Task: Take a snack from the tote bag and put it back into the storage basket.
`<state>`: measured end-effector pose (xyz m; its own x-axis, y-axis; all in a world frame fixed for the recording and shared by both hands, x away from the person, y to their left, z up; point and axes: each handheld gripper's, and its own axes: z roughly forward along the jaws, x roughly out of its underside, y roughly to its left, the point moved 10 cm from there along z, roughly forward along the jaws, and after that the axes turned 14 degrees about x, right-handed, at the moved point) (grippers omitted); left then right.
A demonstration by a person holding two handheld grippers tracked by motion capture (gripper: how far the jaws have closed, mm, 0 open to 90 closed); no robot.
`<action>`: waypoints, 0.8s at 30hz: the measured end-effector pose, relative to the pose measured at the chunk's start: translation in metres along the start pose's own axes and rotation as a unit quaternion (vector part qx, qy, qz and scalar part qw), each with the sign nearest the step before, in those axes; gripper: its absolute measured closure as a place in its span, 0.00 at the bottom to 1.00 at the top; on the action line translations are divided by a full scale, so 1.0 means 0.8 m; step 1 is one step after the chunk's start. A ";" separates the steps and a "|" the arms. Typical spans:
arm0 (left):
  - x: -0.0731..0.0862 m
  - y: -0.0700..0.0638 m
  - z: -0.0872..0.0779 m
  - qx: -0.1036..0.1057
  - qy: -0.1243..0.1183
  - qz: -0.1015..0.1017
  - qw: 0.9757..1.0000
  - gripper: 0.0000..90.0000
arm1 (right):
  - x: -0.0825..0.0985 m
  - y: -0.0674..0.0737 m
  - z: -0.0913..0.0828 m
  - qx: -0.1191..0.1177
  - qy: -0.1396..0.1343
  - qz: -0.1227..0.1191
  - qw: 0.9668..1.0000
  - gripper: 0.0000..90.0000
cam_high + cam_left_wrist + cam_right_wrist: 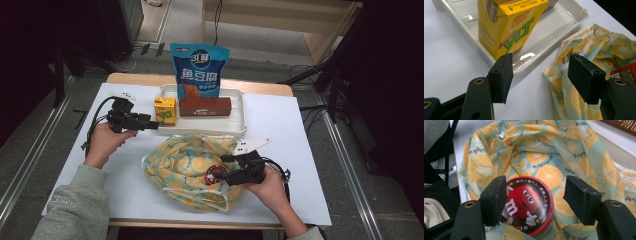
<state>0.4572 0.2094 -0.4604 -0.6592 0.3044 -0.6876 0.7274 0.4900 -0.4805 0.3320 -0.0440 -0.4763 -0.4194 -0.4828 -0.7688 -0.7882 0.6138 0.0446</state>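
A fabric bag (185,165) printed with orange slices lies crumpled on the white table cover, in front of a white tray (240,127). A round red candy tin (529,207) rests on the bag's near edge. My right gripper (536,200) stands around the tin. Its left pad (495,200) is against the tin's side, while the right pad stands clear of it. My left gripper (540,75) is open and holds nothing, pointing at the tray's near left corner beside a yellow drink carton (509,25).
In the tray stand the yellow carton (165,110), a long brown box (205,106) and, at the back, an upright blue snack pouch (199,70). The bag (599,42) almost touches the tray's front rim (564,22). The table edge runs close behind my hands.
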 end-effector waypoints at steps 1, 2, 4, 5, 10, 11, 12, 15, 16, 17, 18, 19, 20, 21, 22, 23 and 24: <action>0.000 0.000 0.000 -0.001 0.001 0.000 1.000 0.41 | 0.001 0.000 0.001 0.000 0.001 -0.003 1.000 0.39; 0.000 0.000 0.000 -0.001 0.001 0.000 1.000 0.41 | 0.002 0.001 0.001 0.000 0.002 -0.001 1.000 0.38; 0.000 0.000 0.000 0.000 0.000 0.000 1.000 0.41 | 0.004 0.002 0.003 0.000 0.004 -0.004 1.000 0.37; 0.000 0.000 0.000 0.000 0.000 0.000 1.000 0.41 | 0.005 0.003 0.003 0.001 0.006 -0.004 1.000 0.37; 0.001 0.001 0.000 -0.001 0.001 -0.001 1.000 0.41 | 0.007 0.005 0.004 -0.001 0.008 0.002 1.000 0.34; 0.001 0.001 0.000 -0.001 0.002 -0.001 1.000 0.41 | 0.008 0.005 0.004 -0.002 0.009 0.002 1.000 0.34; 0.001 0.001 0.000 -0.001 0.002 -0.001 1.000 0.41 | 0.009 0.006 0.004 -0.004 0.011 0.004 1.000 0.33; 0.001 0.001 0.000 -0.001 0.001 -0.001 1.000 0.41 | 0.010 0.009 0.005 -0.009 0.012 0.006 1.000 0.32; 0.001 0.001 0.000 -0.001 0.000 -0.002 1.000 0.41 | 0.011 0.010 0.005 -0.010 0.011 0.004 1.000 0.32; 0.000 0.001 0.000 -0.002 0.000 -0.002 1.000 0.41 | 0.011 0.012 0.005 -0.011 0.011 0.003 1.000 0.32; 0.000 0.001 0.000 -0.001 0.000 -0.002 1.000 0.41 | 0.012 0.013 0.005 -0.011 0.012 0.002 1.000 0.31; 0.000 0.001 0.000 -0.001 0.000 -0.002 1.000 0.41 | 0.013 0.014 0.005 -0.011 0.014 0.001 1.000 0.31; 0.000 0.001 0.000 -0.001 0.000 -0.002 1.000 0.41 | 0.013 0.015 0.005 -0.009 0.012 0.000 1.000 0.30; 0.001 0.001 0.000 -0.001 0.000 -0.002 1.000 0.41 | 0.013 0.015 0.005 -0.007 0.012 0.000 1.000 0.30; 0.001 0.001 0.000 -0.001 0.001 -0.002 1.000 0.41 | 0.013 0.016 0.005 -0.007 0.011 0.000 1.000 0.29; 0.001 0.001 0.000 -0.001 0.001 -0.002 1.000 0.41 | 0.014 0.017 0.005 -0.006 0.011 0.000 1.000 0.28; 0.001 0.001 0.000 -0.001 0.001 -0.002 1.000 0.41 | 0.015 0.018 0.006 -0.004 0.014 -0.003 1.000 0.28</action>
<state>0.4573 0.2098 -0.4610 -0.6630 0.3033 -0.6844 0.7239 0.4928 -0.4828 0.3180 -0.0384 -0.4879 -0.4274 -0.5031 -0.7512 -0.7936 0.6068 0.0451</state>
